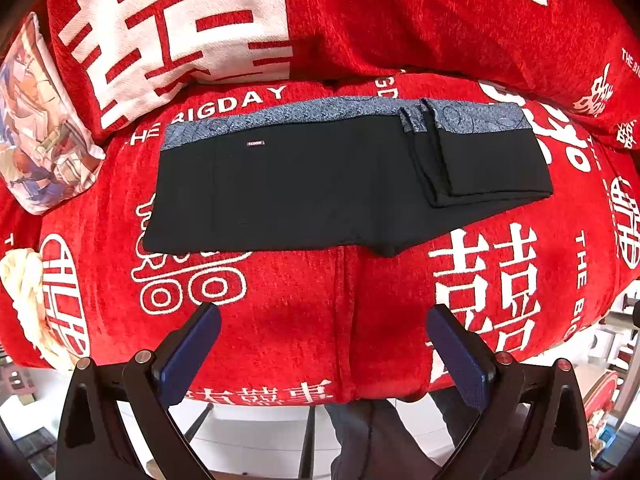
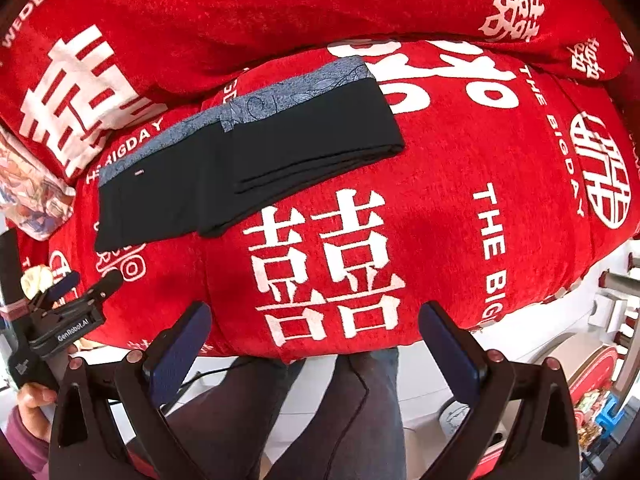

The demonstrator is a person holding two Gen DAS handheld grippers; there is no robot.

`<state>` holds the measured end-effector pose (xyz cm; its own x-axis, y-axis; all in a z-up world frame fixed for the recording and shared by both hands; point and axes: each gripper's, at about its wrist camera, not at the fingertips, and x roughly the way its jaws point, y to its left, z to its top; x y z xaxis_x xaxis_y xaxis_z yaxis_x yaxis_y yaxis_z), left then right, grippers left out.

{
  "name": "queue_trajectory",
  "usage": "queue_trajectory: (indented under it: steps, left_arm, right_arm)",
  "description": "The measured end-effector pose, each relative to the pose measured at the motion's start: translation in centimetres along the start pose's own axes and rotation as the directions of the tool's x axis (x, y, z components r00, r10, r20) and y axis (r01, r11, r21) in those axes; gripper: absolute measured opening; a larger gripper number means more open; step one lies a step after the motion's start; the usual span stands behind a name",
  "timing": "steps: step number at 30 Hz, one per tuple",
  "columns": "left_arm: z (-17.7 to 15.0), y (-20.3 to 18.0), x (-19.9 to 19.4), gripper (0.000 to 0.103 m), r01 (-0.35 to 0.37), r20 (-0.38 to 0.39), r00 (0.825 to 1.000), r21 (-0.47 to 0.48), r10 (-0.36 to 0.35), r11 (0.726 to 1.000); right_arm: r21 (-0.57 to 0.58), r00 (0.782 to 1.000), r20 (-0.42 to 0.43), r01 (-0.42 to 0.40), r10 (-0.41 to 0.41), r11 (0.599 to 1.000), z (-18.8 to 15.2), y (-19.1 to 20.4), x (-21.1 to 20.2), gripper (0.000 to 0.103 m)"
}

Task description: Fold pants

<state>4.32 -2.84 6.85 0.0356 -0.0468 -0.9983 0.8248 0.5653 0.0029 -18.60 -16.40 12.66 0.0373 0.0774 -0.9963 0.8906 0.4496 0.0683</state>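
Nearest, the left gripper (image 1: 323, 322) and right gripper (image 2: 315, 318) both gape wide, holding nothing, above the red sofa cover's (image 2: 460, 200) front edge. Farther back, black pants (image 1: 304, 184) lie folded, well apart.

The pants (image 1: 304, 184) are showing a smooth, matt black cloth, with a patterned blue-grey woven waistband (image 1: 320, 110). The red sofa cover (image 1: 288, 320) is looking like nubby, rough chenille. The left hand-held gripper (image 1: 322, 344) is showing matt black plastic arms, textured dark-blue pads (image 1: 188, 354) and shiny metal pins.
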Motion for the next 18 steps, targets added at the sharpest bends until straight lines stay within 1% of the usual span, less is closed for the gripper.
queue_trajectory:
  steps: [4, 11, 15, 18]
  left_arm:
    - [-0.1, -0.2, 0.3, 0.103, 0.006, -0.006, 1.000, -0.002, -0.006, 1.000]
    - [-0.4, 0.1, 1.3, 0.103, 0.015, -0.023, 1.000, -0.026, -0.016, 1.000]
    - [-0.6, 0.9, 1.7, 0.103, 0.003, -0.030, 1.000, -0.056, -0.004, 0.998]
    - [-0.8, 2.0, 2.2, 0.103, -0.009, -0.040, 0.999, -0.089, 0.006, 0.996]
  right_arm:
    - [-0.017, 1.000, 0.004, 0.016, -0.016, 1.000, -0.1, 0.1, -0.1, 0.103]
    - [-0.013, 0.999, -0.006, 0.038, -0.038, 0.999, -0.2, -0.4, 0.1, 0.103]
    - [-0.015, 0.999, -0.022, 0.033, -0.034, 0.999, 0.0, -0.4, 0.8, 0.103]
    - [-0.014, 0.999, -0.031, 0.014, -0.014, 1.000, 0.0, -0.1, 1.7, 0.103]
